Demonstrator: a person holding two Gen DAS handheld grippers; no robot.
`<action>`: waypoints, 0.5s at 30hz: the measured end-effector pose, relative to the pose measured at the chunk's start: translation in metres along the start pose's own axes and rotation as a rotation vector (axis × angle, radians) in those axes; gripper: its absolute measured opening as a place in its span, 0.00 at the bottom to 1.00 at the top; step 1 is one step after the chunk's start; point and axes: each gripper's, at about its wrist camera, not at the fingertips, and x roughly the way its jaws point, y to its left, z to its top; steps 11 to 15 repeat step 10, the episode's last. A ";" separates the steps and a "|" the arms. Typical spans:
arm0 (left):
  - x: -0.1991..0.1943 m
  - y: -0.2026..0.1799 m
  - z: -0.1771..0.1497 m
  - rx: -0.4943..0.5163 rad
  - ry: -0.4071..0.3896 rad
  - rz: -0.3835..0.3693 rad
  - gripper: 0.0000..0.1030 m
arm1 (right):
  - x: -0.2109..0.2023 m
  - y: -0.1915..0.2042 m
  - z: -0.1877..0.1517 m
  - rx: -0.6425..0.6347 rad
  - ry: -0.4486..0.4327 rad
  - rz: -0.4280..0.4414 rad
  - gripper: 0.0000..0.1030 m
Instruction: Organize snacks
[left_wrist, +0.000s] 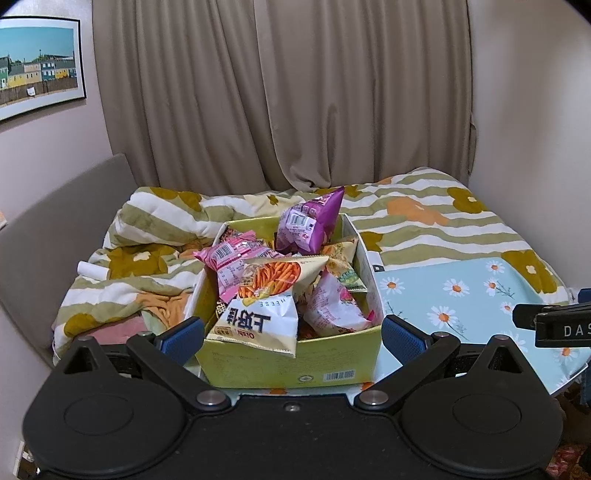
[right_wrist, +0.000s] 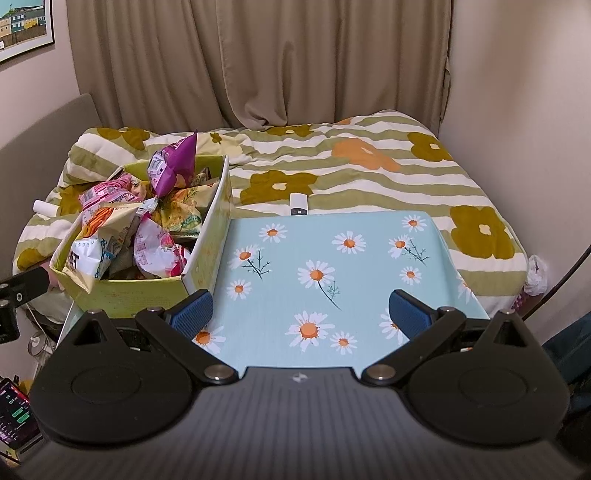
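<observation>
Nearest the left wrist camera, the left gripper (left_wrist: 291, 334) has its blue-padded fingers (left_wrist: 184, 334) spread wide apart, gripping nothing, one on each side of the near end of a yellow-green cardboard box (left_wrist: 258, 365). The box stands at the left near corner of a light blue daisy-print tabletop (right_wrist: 332, 258) and is heaped above its rim with snack bags. A white and yellow cheese-stick bag (left_wrist: 266, 306) with orange sticks printed on it droops over the near wall of the box. Behind it lies a pink bag (left_wrist: 236, 254), and a purple bag (left_wrist: 310, 221) stands tilted at the far end, the highest of the pile. A pale pink and white bag (left_wrist: 332, 306) rests against the right wall, with a green-labelled yellow bag (left_wrist: 343, 266) just behind it. In the right wrist view the right gripper (right_wrist: 301, 314) likewise has its tongs wide apart and clamped on nothing, above the bare near part of the tabletop, to the right of the box. A small white remote (right_wrist: 298, 205) lies at the far edge of the tabletop on a green-striped flowered quilt (right_wrist: 369, 173), which covers the bed beyond. Beige curtains (right_wrist: 258, 59) hang at the far side, and a framed picture of coloured houses (left_wrist: 37, 66) is on the left wall
</observation>
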 end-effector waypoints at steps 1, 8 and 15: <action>0.001 0.001 0.000 0.001 0.000 0.000 1.00 | 0.000 -0.001 0.000 -0.001 -0.001 0.001 1.00; 0.009 0.013 0.001 -0.037 0.008 -0.016 1.00 | 0.000 -0.001 -0.001 0.000 0.000 0.001 1.00; 0.010 0.015 0.001 -0.040 0.008 -0.014 1.00 | 0.000 -0.001 -0.001 0.000 0.000 0.001 1.00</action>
